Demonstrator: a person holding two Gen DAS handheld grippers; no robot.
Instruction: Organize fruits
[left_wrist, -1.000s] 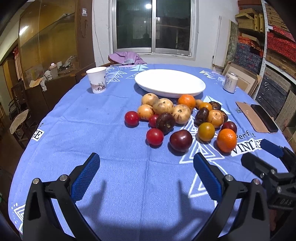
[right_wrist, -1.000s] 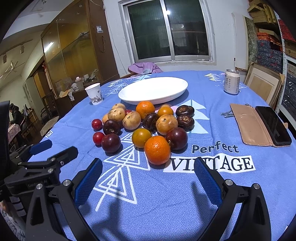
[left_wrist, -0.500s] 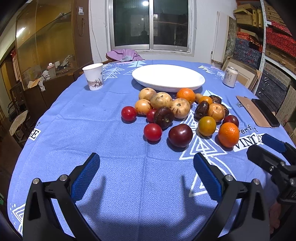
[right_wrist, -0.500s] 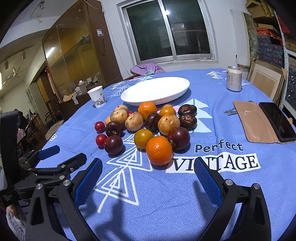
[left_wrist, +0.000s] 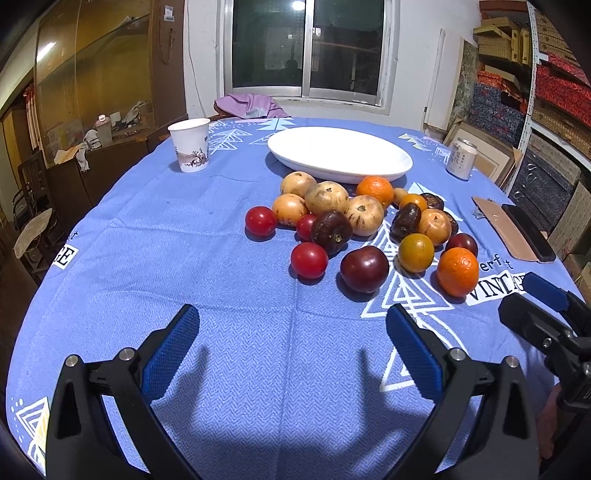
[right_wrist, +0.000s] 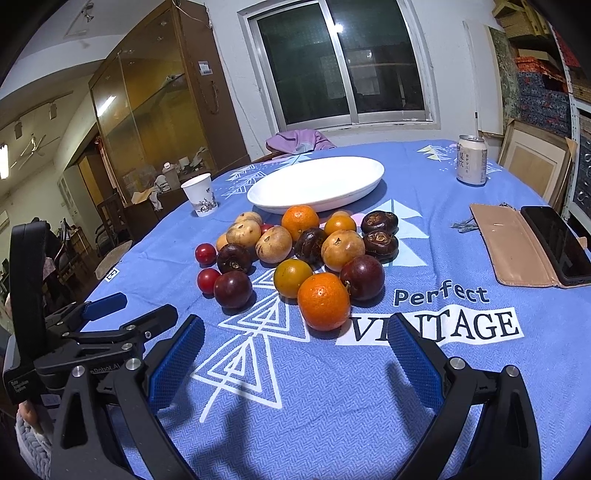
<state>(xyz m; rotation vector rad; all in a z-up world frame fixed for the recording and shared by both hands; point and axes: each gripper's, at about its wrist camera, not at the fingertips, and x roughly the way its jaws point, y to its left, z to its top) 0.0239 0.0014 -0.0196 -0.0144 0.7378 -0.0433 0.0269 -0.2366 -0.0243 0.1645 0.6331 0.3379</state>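
My left tongs (left_wrist: 291, 343) hang low over the blue-clothed worktop (left_wrist: 166, 258), spread wide with nothing between the blue pads; bare cloth lies beneath them and the nearest fruit, a red tomato (left_wrist: 309, 260) and a dark plum (left_wrist: 364, 269), sits just ahead. My right tongs (right_wrist: 295, 350) are likewise gaping and empty, levelled at the nearest orange (right_wrist: 324, 301), which rests just beyond the fingertips without contact. Each tool shows at the margin of the other's view, so I judge the two are held side by side at the near edge, both pointing toward the pile.

Progress: none that I can see. All the fruit lies in one loose cluster on the cloth: tomatoes at the left, then plums, a yellow-green citrus (right_wrist: 292, 277), tan round fruits (left_wrist: 327, 197), wrinkled dark brown fruits (right_wrist: 380, 244), and a second orange (left_wrist: 374, 190) at the far side. Just behind the cluster stands the white oval dish (left_wrist: 340, 155), holding nothing. I take it to be the destination, so every piece remains to be moved.

Farther off: a paper cup (left_wrist: 188, 149) at the left, a drink can (right_wrist: 471, 159) and a phone in a tan case (right_wrist: 532, 243) at the right.
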